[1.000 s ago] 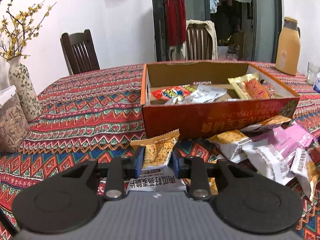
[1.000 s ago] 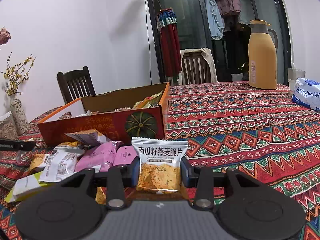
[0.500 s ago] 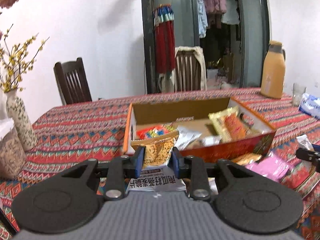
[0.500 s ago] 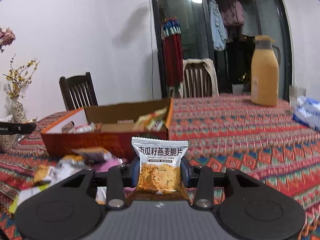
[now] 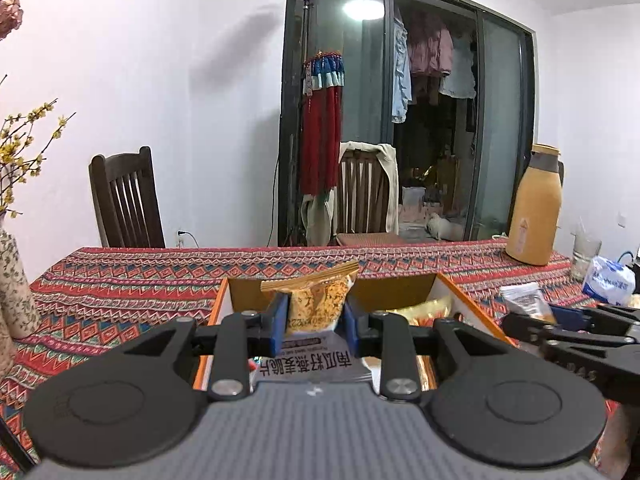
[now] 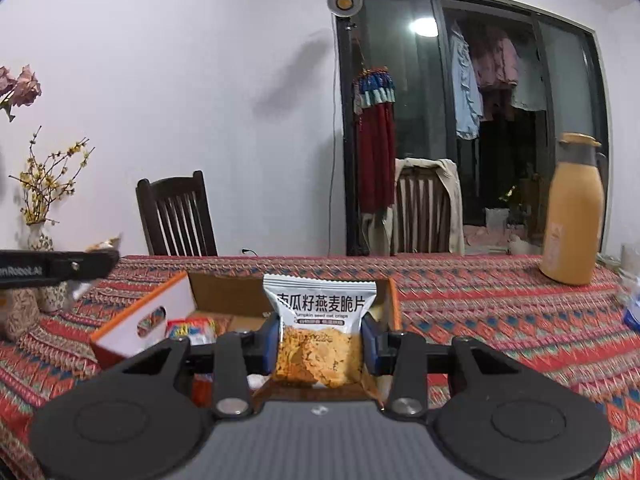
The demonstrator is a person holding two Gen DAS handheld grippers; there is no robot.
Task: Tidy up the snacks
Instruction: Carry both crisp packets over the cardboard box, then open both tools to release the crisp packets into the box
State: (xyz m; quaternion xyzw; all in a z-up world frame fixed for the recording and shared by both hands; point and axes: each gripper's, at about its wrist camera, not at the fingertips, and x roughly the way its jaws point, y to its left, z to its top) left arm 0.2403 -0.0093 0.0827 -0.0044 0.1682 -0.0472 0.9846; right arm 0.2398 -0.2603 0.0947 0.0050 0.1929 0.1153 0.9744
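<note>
Both hands went up & forward in the last sec. Before, the left gripper (image 5: 312, 322) was low by the pile of snacks on the table; now it's high, w/ the orange box (image 5: 222, 300) right under & ahead of it. Its blue pads pinch tight on a crisp pack (image 5: 316, 300), held upside down, gold seal edge pointing far. The right gripper (image 6: 320, 344) came up too and is now over the near right corner of the box (image 6: 394, 300). It squeezes its own pack (image 6: 320, 320), right way up.

So I think 2 packs are about to go in the box at once; next is prob let go over the open part. Some snacks already lie inside, like a red one (image 6: 190, 326) on the left.

Writing: right pack says 南瓜籽燕麦脆片, small words under it "Pumpkin seed oat crisps". Left pack has the same big words, flipped. The black arm at the left edge of the right view reads "nRoboLab", start cut off. Tan jug (image 6: 574, 216) far right: label too small to read
</note>
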